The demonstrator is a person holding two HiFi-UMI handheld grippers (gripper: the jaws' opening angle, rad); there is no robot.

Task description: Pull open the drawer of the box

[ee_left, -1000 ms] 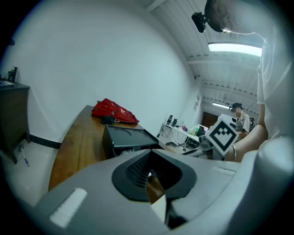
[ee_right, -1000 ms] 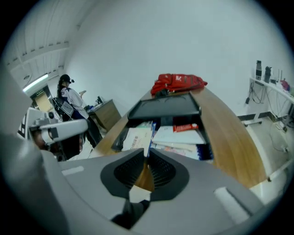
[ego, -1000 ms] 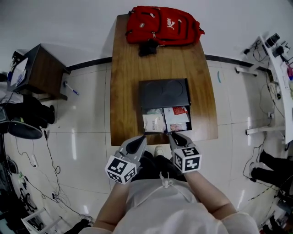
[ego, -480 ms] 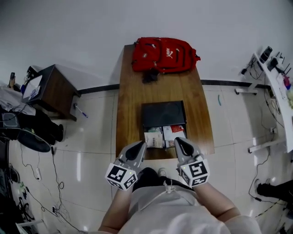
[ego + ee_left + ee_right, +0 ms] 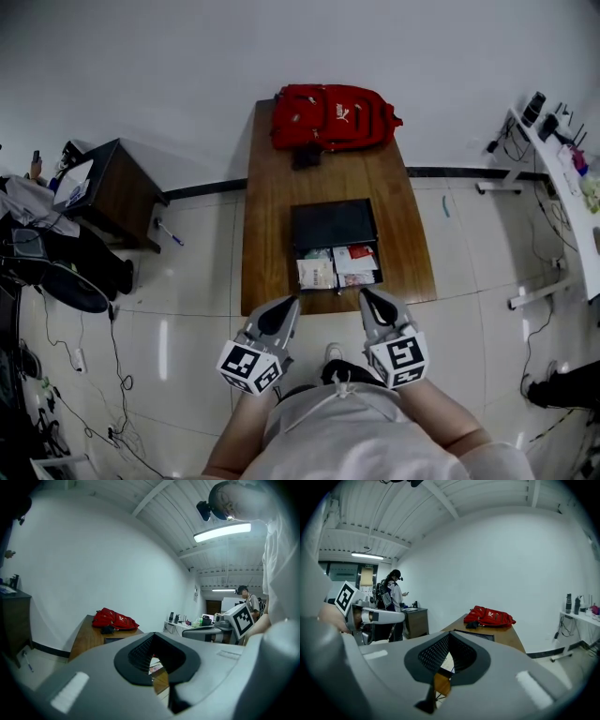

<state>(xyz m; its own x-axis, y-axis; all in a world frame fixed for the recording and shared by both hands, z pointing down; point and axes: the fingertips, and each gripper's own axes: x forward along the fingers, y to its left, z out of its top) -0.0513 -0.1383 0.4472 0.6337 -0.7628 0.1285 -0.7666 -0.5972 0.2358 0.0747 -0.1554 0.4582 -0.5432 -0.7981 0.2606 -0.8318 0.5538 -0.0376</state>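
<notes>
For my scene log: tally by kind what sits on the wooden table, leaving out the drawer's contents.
Red backpack: 1
Black box, drawer open: 1
Small dark object in front of the backpack: 1
Total: 3

The flat black rectangular box (image 5: 333, 223) lies near the front end of the long brown wooden table (image 5: 272, 202), its shallow drawer (image 5: 339, 287) pulled out toward that edge, with white and red packets (image 5: 316, 273) lying flat inside.
</notes>
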